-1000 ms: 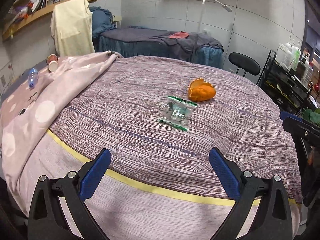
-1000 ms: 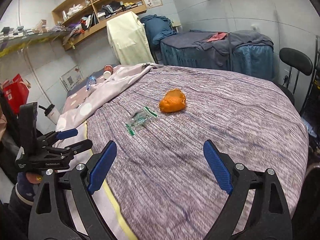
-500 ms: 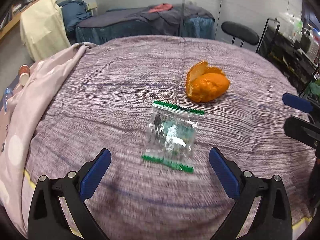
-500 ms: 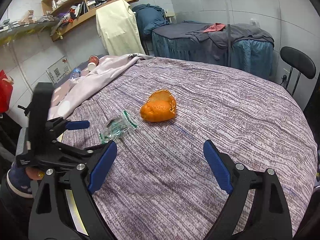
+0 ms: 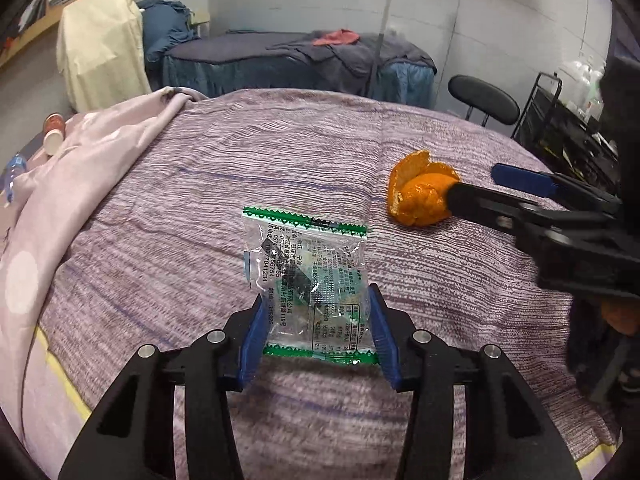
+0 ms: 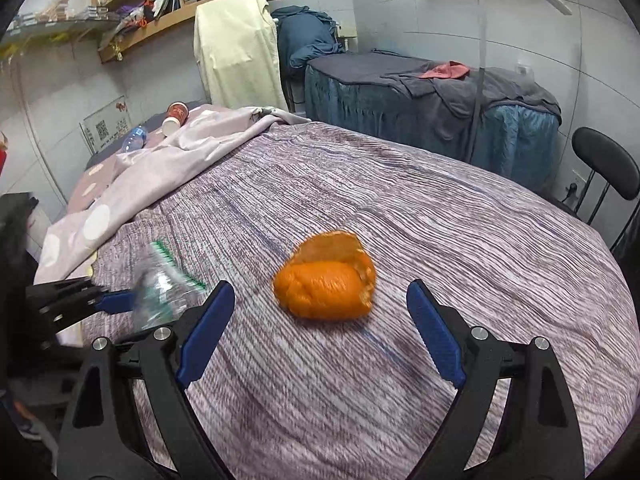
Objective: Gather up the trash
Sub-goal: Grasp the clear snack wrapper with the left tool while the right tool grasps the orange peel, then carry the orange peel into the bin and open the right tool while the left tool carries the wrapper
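We saw the bed [image 5: 280, 152] fill most of both views, spread with a purple striped cover, and a pink dotted blanket [image 5: 80, 184] bunched along its left edge. Beyond the far edge stood a second bed [image 6: 432, 92] draped in dark blue, and a black stool [image 5: 483, 100] stood off the right corner.

Our right gripper [image 6: 320, 332] hung low over the cover with its blue-padded jaws spread wide, touching nothing. The orange peel [image 6: 326, 280] lay on the cover about midway across the bed, just ahead of the gap between those jaws. In the left wrist view one black finger crossed in front of the peel's right side, so we could not tell there whether it touched.

Our left gripper [image 5: 316, 332] was down at the wrapper [image 5: 306, 276], a clear packet with green crimped ends lying flat on the cover left of the peel, towards the blanket side. Its jaws had just been closing in, and the packet's near half sat between them, each blue pad just at a side edge of the plastic. We could not tell whether the pads yet pressed it. In the right wrist view the wrapper was only a blur.
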A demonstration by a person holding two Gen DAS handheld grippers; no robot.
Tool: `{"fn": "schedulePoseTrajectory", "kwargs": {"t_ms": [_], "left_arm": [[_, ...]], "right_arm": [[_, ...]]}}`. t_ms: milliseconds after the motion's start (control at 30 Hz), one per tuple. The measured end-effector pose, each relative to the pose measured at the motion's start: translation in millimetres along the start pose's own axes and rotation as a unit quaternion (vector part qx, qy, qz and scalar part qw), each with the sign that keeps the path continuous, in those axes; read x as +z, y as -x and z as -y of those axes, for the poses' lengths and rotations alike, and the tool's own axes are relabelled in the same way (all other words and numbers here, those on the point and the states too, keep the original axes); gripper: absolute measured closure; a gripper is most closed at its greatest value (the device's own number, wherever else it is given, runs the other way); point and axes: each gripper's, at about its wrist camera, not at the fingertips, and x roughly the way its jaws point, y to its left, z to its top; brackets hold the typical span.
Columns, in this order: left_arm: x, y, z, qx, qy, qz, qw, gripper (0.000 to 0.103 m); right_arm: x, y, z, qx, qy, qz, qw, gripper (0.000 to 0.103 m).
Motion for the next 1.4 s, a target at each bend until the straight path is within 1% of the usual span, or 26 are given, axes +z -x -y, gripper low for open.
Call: {"fn": "schedulePoseTrajectory", "kwargs": {"t_ms": [133, 167, 200, 233, 300, 400, 567, 667, 900, 967, 1167, 1267, 1400], "left_arm": [[-8, 14, -6, 0.010, 0.007, 0.013, 0.9998, 0.057], [-10, 16, -7, 0.010, 0.009, 0.013, 0.9998, 0.057], [-10, 16, -7, 0.011, 0.010, 0.013, 0.9998, 0.057], [-12, 17, -7, 0.014, 0.010, 0.013, 0.9998, 0.057], [-15, 18, -8, 0.018, 0.012, 0.014, 0.9997, 0.057], [-19, 21, -7, 0.016, 0.019, 0.015, 0.9996, 0.057], [-29, 34, -5, 0.021, 0.025, 0.027, 0.9991, 0.057], [-35, 44, 0, 0.031, 0.024, 0.037, 0.9986, 0.057], [-46, 71, 15, 0.028, 0.023, 0.055, 0.9978, 0.057], [-49, 79, 21, 0.025, 0.022, 0.062, 0.9975, 0.057], [-58, 100, 41, 0.010, 0.020, 0.078, 0.9967, 0.057], [-62, 107, 54, 0.001, 0.015, 0.084, 0.9964, 0.057], [-67, 113, 69, -0.011, 0.012, 0.087, 0.9961, 0.057]], "right_arm": [[8, -29, -7, -0.027, 0.015, -0.014, 0.999, 0.016], [9, -37, -7, -0.029, 0.015, -0.025, 0.999, 0.019], [8, -44, -7, -0.029, 0.015, -0.039, 0.999, 0.034], [7, -52, -6, -0.027, 0.013, -0.055, 0.998, 0.041], [5, -52, -4, -0.019, 0.002, -0.049, 0.999, 0.046], [2, -43, -2, -0.017, -0.010, -0.045, 0.999, 0.051], [-6, -15, 4, 0.009, -0.041, -0.037, 0.998, 0.052], [-13, 6, 3, 0.018, -0.042, -0.030, 0.999, 0.053], [-26, 60, -4, 0.050, -0.038, -0.010, 0.998, 0.053], [-32, 77, -5, 0.064, -0.045, -0.003, 0.997, 0.053], [-52, 124, -3, 0.085, -0.059, 0.019, 0.994, 0.053], [-67, 148, 4, 0.085, -0.069, 0.033, 0.993, 0.053], [-85, 170, 16, 0.080, -0.085, 0.040, 0.992, 0.053]]}}
